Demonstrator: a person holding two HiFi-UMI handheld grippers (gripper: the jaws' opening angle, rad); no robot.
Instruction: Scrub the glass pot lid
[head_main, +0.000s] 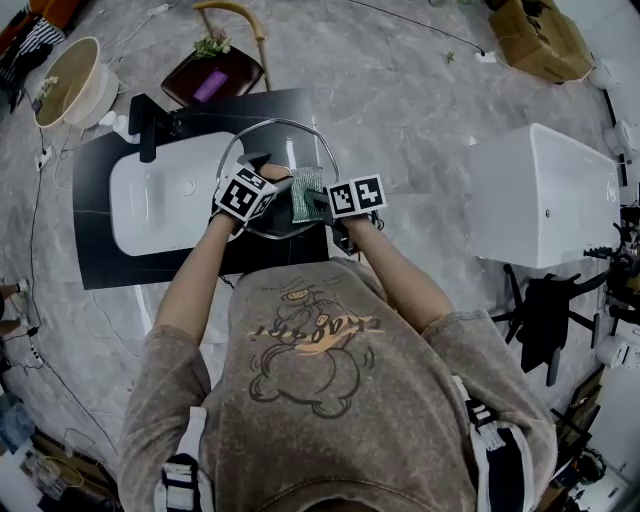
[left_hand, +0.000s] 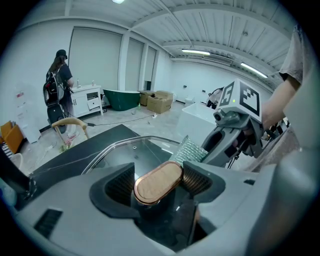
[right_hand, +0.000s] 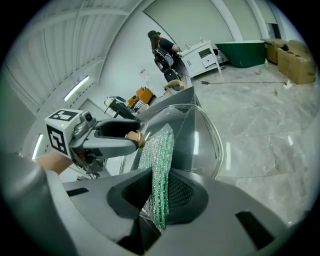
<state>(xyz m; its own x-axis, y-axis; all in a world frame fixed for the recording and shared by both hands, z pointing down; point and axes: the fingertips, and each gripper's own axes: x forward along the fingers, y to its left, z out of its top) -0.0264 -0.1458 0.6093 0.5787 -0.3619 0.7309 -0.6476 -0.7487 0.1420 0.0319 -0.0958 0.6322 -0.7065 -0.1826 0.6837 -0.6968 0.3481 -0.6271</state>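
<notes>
The round glass pot lid (head_main: 283, 150) with a metal rim is held up above the black counter, beside the white sink (head_main: 160, 205). My left gripper (left_hand: 159, 181) is shut on the lid's wooden knob (left_hand: 158, 182); the glass (left_hand: 131, 152) stretches away beyond it. My right gripper (right_hand: 159, 192) is shut on a green scrub pad (right_hand: 157, 160), which stands on edge against the glass (right_hand: 200, 135). The pad (head_main: 306, 193) lies between the two grippers in the head view. The right gripper (left_hand: 235, 135) and pad (left_hand: 189, 151) show past the knob in the left gripper view.
A black faucet (head_main: 150, 122) stands at the sink's back edge on the black counter (head_main: 105, 255). A white bathtub (head_main: 540, 195) sits to the right, a wooden chair (head_main: 235, 45) and a round basin (head_main: 72, 82) beyond the counter. A person (left_hand: 59, 90) stands far off.
</notes>
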